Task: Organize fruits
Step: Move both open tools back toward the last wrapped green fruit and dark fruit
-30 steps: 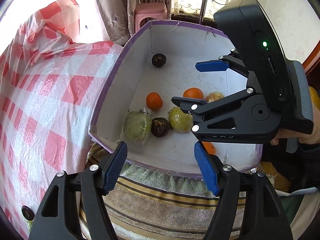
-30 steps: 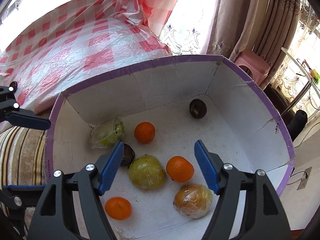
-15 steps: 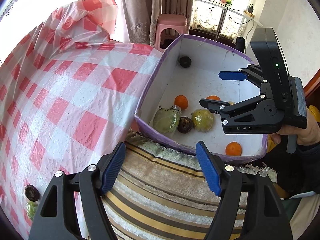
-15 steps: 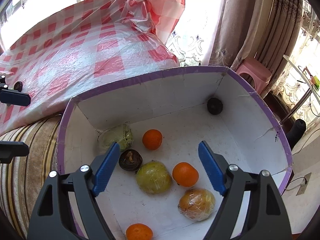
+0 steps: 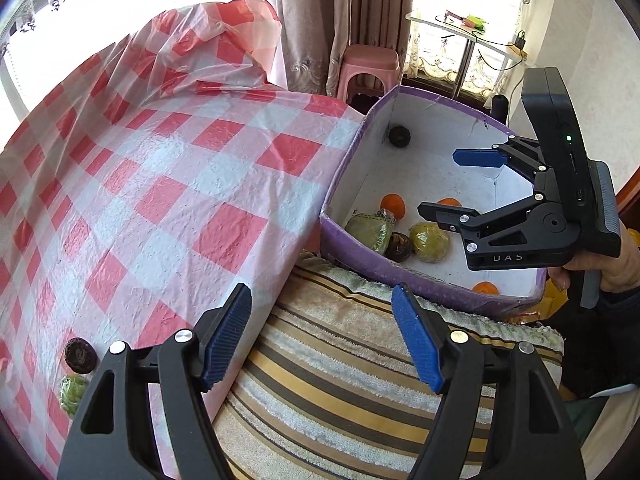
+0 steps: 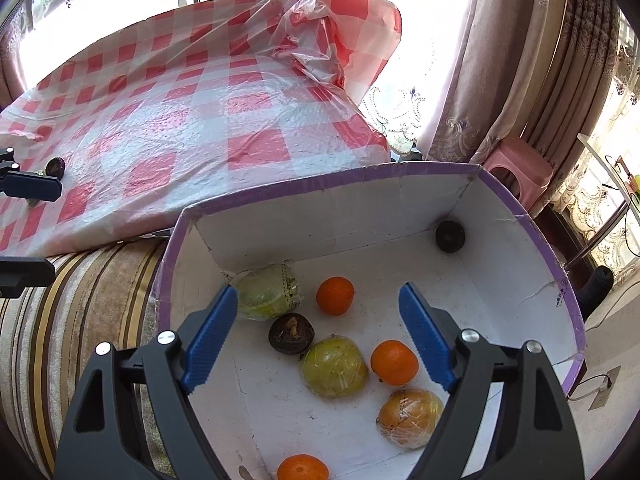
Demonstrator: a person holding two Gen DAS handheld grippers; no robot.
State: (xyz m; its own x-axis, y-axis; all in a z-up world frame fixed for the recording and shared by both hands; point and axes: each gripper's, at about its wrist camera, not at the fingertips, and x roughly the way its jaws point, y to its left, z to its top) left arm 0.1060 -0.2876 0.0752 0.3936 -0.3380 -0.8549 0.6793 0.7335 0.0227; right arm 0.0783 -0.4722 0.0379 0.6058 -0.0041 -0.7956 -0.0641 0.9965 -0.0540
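Observation:
A white box with a purple rim (image 6: pixel 320 186) holds three oranges (image 6: pixel 335 296), wrapped green fruits (image 6: pixel 334 367), a wrapped brownish fruit (image 6: pixel 410 416) and two dark fruits (image 6: pixel 291 334). Above it hangs my right gripper (image 6: pixel 317 292), jaws opening with nothing between them; the left wrist view shows it (image 5: pixel 438 184) over the box (image 5: pixel 420 280). My left gripper (image 5: pixel 320 300) stands open and empty over the striped cushion. On the checked cloth lie a dark fruit (image 5: pixel 80 354) and a green fruit (image 5: pixel 72 394), left of that gripper.
The red-and-white checked plastic cloth (image 5: pixel 180 184) covers a raised surface left of the box. A striped cushion (image 5: pixel 340 380) lies under the box's near side. A pink stool (image 5: pixel 370 60), curtains and a small glass table (image 5: pixel 460 28) stand behind. A hand (image 5: pixel 600 264) holds the right gripper.
My left gripper has drawn back from the box to over the cushion, and the two fruits on the cloth have come into view. The right gripper has risen a little and its jaws have widened.

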